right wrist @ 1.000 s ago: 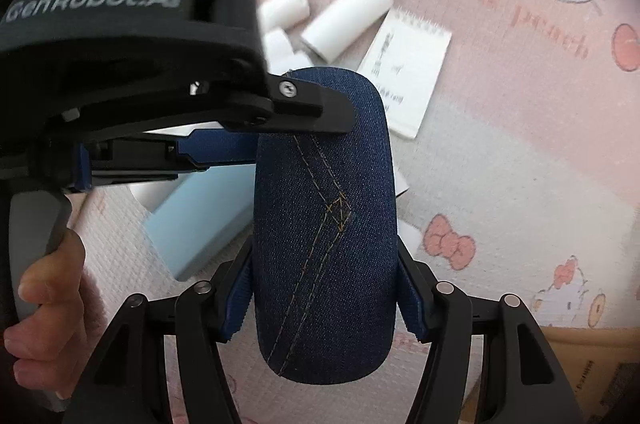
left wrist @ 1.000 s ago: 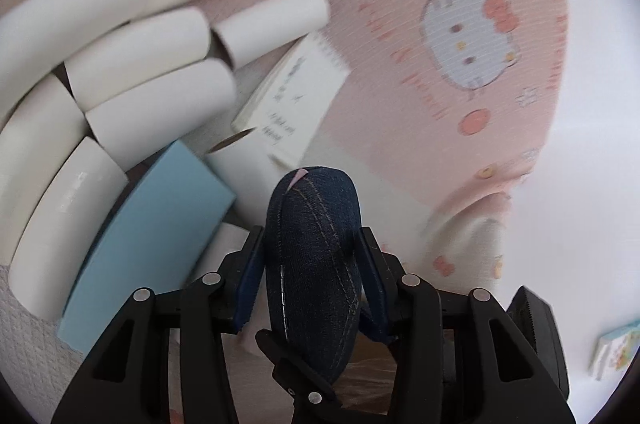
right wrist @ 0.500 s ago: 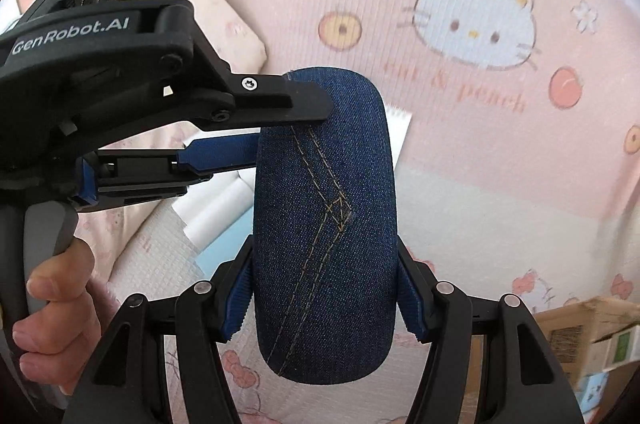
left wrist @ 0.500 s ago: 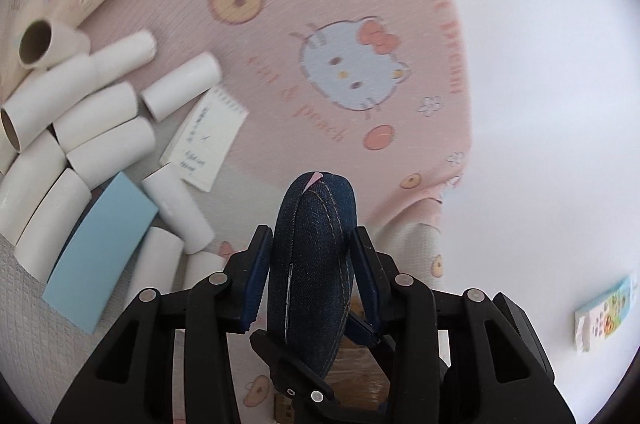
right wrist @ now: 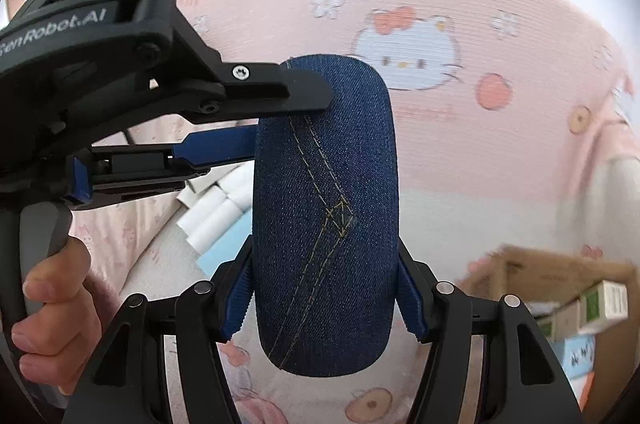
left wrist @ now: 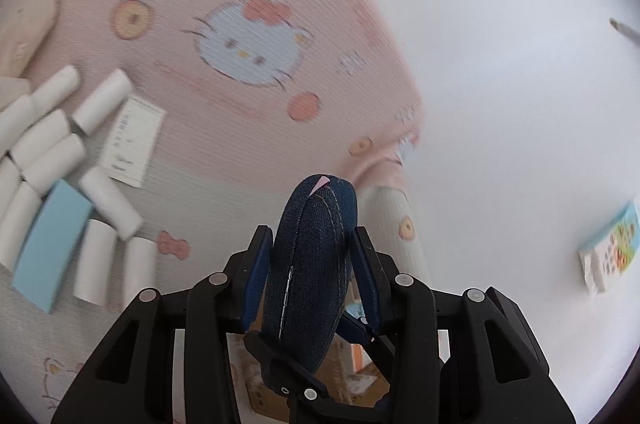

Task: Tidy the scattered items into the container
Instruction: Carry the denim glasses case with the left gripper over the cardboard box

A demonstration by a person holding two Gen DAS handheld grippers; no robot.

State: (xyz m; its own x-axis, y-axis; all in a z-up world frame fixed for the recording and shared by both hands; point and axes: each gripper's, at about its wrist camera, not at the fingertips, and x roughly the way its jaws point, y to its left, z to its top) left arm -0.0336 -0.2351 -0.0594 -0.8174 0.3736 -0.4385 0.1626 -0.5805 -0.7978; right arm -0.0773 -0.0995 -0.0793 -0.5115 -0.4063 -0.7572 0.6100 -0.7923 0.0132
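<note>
At far left my hand grips the left gripper, clamped on the upper end of the denim case. Centre frame, my right gripper squeezes its lower end. The cardboard box sits lower right.

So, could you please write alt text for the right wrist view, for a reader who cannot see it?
Both grippers clamp one denim case: the right gripper from below, the left gripper from the left side, with a hand on its handle. Behind lie a pink cartoon blanket, white tubes and a cardboard box.
</note>
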